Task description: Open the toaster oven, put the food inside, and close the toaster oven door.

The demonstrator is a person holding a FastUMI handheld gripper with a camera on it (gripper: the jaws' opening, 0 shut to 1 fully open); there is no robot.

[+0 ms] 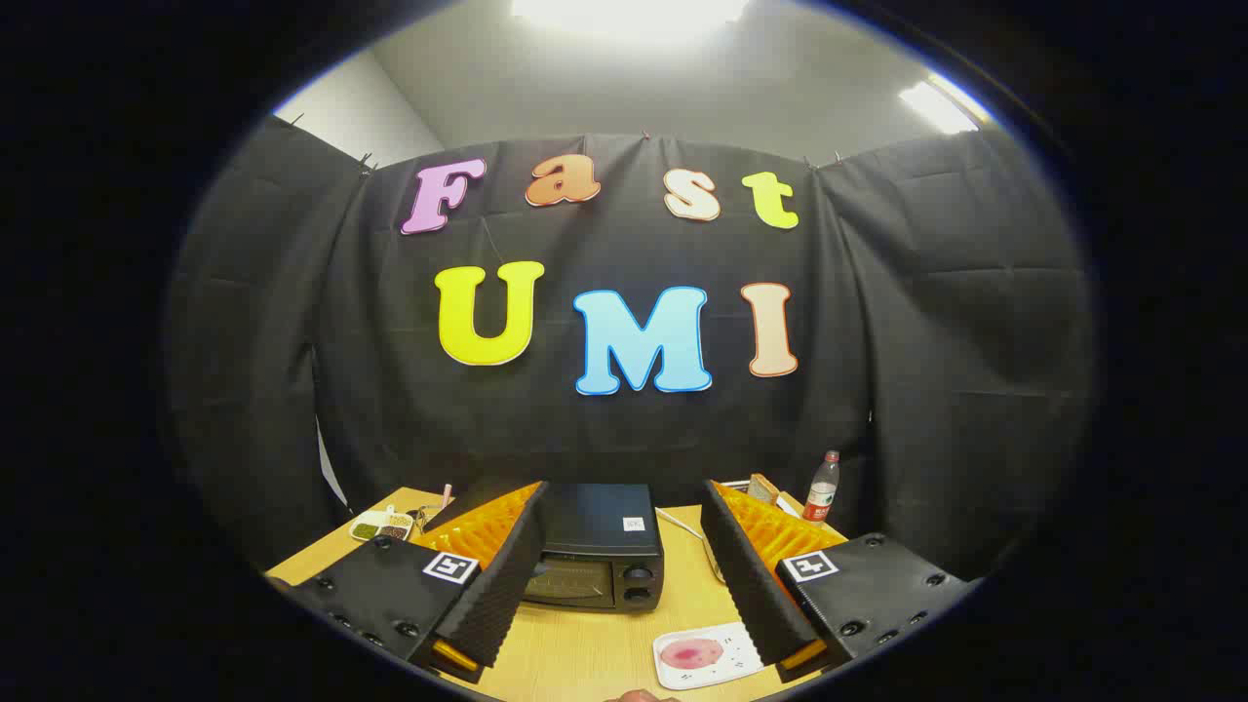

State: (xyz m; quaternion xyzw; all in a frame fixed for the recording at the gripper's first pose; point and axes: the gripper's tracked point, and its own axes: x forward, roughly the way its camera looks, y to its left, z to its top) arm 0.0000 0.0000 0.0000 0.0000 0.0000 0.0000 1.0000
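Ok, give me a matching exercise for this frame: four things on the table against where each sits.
Things:
1. toaster oven
2. plate of food
3. bottle
4. hand-held gripper

Places:
A. far corner of the table, by the black cloth
B. open, fingers spread wide
C. door shut, ahead between the fingers
D. near table edge, beside one finger

Pairs: 1-C, 2-D, 3-A, 4-B

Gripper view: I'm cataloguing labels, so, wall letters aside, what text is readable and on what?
Toaster oven: white sticker on top, too small to read.
Bottle: red label, too blurred to read.
Gripper, open, fingers flanking the oven: square black-and-white markers, no words.
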